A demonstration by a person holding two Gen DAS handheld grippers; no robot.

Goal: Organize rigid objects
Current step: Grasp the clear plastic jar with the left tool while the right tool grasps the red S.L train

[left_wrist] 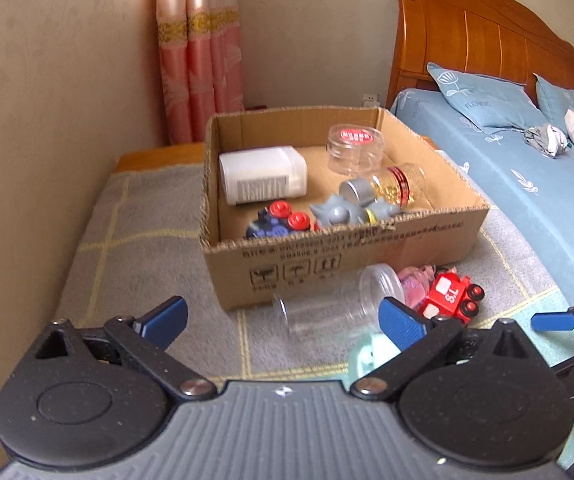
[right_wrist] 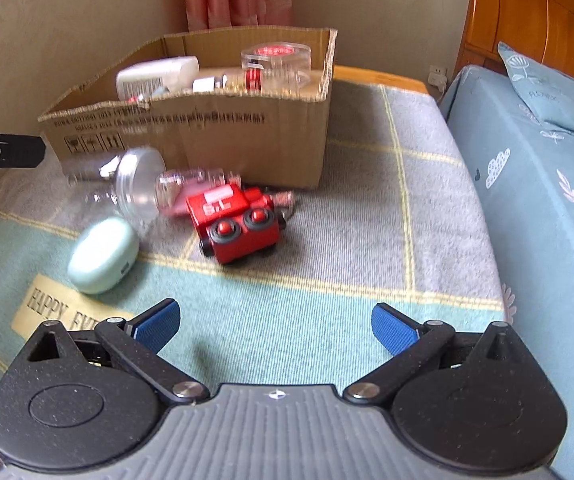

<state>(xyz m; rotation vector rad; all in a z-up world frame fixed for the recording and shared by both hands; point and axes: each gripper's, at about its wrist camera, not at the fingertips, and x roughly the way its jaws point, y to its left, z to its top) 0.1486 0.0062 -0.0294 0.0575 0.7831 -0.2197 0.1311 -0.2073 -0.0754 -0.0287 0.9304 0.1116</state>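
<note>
A cardboard box stands on a checked blanket and holds a white bottle, a clear jar with a red lid, a gold-filled jar, a grey figure and a blue toy with red wheels. In front of the box lie a clear plastic jar, a pink-filled clear jar, a red toy train and a mint green case. My left gripper is open just short of the clear jar. My right gripper is open above the blanket, short of the train.
A bed with blue sheets and a wooden headboard runs along the right. A beige wall and a pink curtain close off the left and back. The blanket spreads around the box.
</note>
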